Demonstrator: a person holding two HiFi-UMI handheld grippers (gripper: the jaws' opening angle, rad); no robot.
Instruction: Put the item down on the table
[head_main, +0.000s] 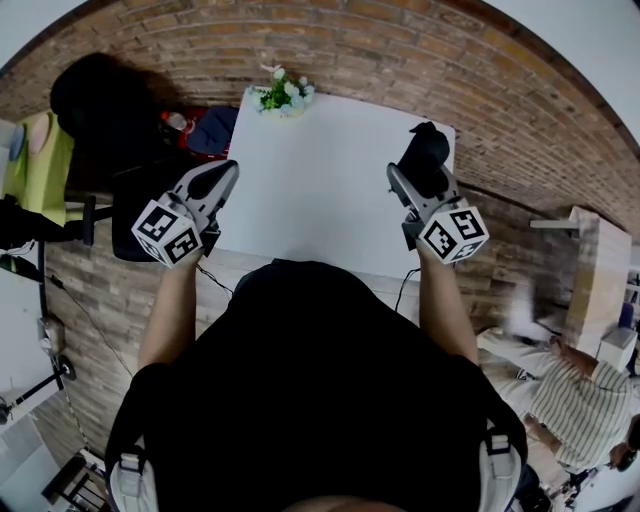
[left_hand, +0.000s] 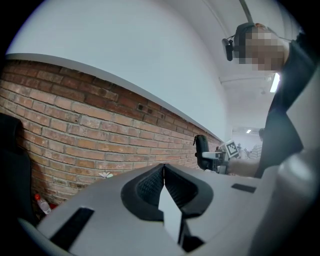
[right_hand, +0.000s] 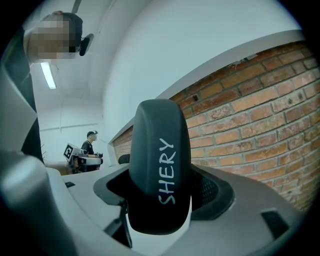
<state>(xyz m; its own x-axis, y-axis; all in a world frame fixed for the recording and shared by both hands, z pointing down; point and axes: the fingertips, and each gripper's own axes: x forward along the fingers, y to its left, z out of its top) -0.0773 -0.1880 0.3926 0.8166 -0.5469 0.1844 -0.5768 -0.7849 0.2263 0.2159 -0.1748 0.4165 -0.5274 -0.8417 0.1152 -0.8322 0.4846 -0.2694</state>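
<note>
My right gripper is shut on a black oblong case with "SHERY" printed along it; the case stands upright between the jaws and rises well above them. In the head view that gripper holds the case over the right far corner of the white table, pointing at the brick wall. Over the table's left edge, my left gripper is raised too. Its jaws are shut with nothing between them, the pads meeting in a thin line in the left gripper view.
A small pot of white flowers stands at the table's far edge. To the left are a black chair and a blue and red heap. A wooden shelf and a person in a striped shirt are at the right.
</note>
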